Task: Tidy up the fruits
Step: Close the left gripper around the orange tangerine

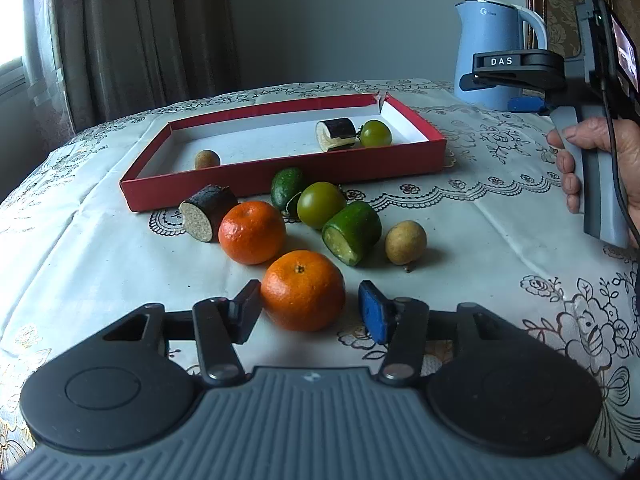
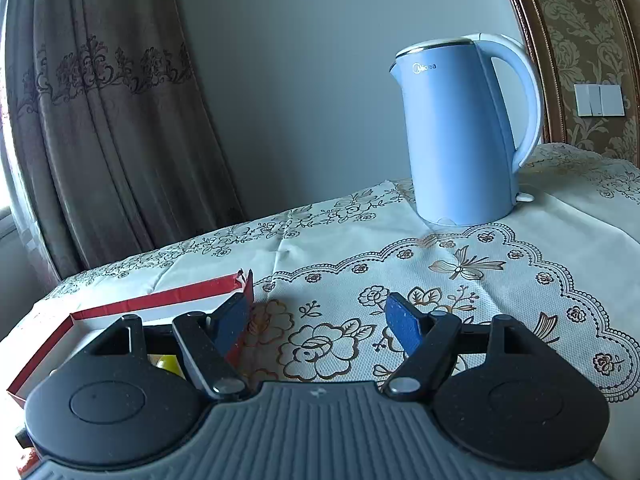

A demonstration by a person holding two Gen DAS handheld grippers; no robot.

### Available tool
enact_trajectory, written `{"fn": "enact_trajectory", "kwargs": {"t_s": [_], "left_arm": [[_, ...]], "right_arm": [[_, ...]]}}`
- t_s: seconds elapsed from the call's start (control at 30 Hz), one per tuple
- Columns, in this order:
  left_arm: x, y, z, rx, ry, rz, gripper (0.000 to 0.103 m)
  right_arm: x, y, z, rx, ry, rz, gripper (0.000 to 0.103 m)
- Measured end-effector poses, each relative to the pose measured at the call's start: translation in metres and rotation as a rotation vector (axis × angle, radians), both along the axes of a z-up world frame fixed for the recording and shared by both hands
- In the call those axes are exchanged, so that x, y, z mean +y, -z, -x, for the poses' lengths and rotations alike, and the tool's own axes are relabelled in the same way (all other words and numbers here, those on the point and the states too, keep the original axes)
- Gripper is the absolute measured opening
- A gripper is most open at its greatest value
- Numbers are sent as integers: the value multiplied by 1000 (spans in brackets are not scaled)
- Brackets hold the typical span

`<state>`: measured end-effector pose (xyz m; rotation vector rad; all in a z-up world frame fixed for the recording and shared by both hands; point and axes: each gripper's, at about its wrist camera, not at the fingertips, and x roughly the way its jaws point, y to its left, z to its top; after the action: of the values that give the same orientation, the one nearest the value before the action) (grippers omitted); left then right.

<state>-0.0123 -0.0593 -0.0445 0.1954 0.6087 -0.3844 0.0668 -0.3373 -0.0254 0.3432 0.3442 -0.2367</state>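
Setting: a table covered with a pale flowered tablecloth (image 1: 480,216), brown curtains (image 1: 132,28) behind it.
Left gripper (image 1: 308,308): low over the cloth, one pad on either side of the near orange (image 1: 303,290). The left pad sat right against the fruit's side; a thin gap showed at the blue right pad, so the jaws were around the orange but not clearly pinching it.
Right gripper (image 2: 318,322): held by a hand (image 1: 600,168) above the cloth by the tray's right end, jaws spread with nothing between them.
Tray: a shallow red tray (image 1: 280,188) with a white floor lay beyond the loose fruit.
In the tray: a small brown fruit (image 1: 207,159) near the front wall at left; a dark-skinned cut piece (image 1: 336,134) touching a green tomato (image 1: 376,133) at right.
Loose on the cloth: a second orange (image 1: 252,232) just behind the near one; a dark cut piece (image 1: 208,213) to its left; a small avocado (image 1: 287,186), a second green tomato (image 1: 321,204) and a green cut piece (image 1: 352,232) close together; a round tan fruit (image 1: 405,242) at far right.
Kettle: a blue electric kettle (image 2: 464,132) stood upright at the back right of the table.
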Motion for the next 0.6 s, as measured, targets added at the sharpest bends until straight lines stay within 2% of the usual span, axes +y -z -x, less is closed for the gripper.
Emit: {"fn": "enact_trajectory", "kwargs": {"t_s": [0.1, 0.6], "left_arm": [[1, 0, 0, -4, -15, -2, 41], [6, -1, 0, 3, -24, 25, 40]], "right_arm": [[0, 0, 0, -1, -1, 1, 75], [2, 5, -4, 21, 3, 18, 75]]}}
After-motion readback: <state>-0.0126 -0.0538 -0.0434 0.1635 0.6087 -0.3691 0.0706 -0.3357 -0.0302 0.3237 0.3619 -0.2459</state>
